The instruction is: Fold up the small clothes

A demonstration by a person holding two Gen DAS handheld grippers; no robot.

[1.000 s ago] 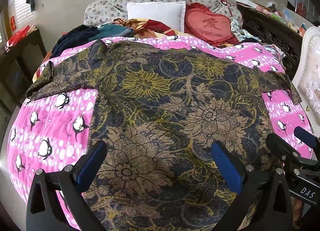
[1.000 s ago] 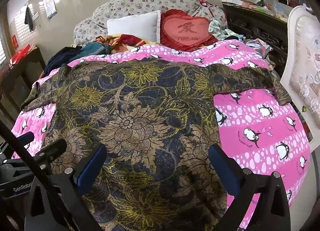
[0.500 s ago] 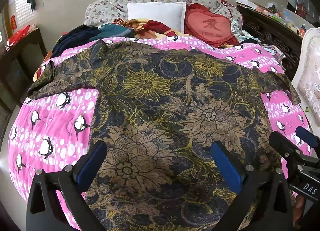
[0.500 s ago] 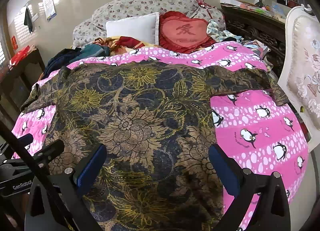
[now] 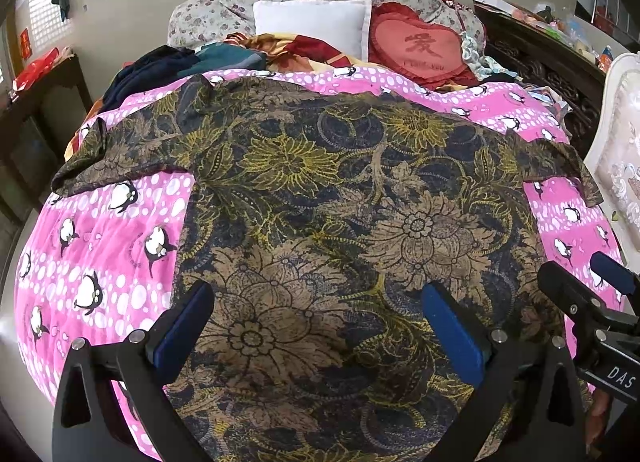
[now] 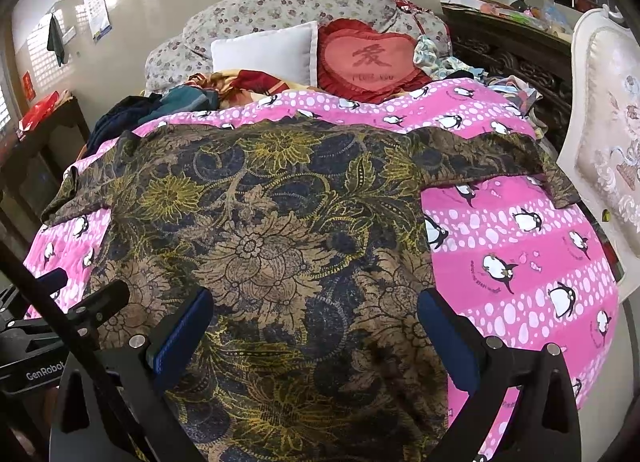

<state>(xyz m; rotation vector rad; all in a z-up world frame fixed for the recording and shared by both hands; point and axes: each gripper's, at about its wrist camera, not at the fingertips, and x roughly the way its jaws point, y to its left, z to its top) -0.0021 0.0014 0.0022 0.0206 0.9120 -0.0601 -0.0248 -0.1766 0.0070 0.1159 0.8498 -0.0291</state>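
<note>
The flowery shirt (image 5: 320, 221) lies flat and spread out on the pink penguin blanket (image 5: 100, 254) that covers the bed. Its two short sleeves stick out to the sides, one sleeve (image 5: 108, 157) on the left and one sleeve (image 6: 500, 159) on the right. The bottom edge is close to the cameras.

The shirt looks thin, soft and light. It will bend and flop with no trouble, and it could slide or bunch up on the blanket. Good spots to grab are the sleeve ends or the bottom corners, one for each side.

The left hand-held gripper (image 5: 320, 326) hangs over the lower part of the shirt, opened wide, with nothing in it. The right hand-held gripper (image 6: 316, 330) is just beside it, wide too and holding nothing.

Behind the shirt sit a white pillow (image 5: 312, 21), a red heart cushion (image 5: 420, 49) and a pile of dark clothes (image 5: 160, 65).
</note>
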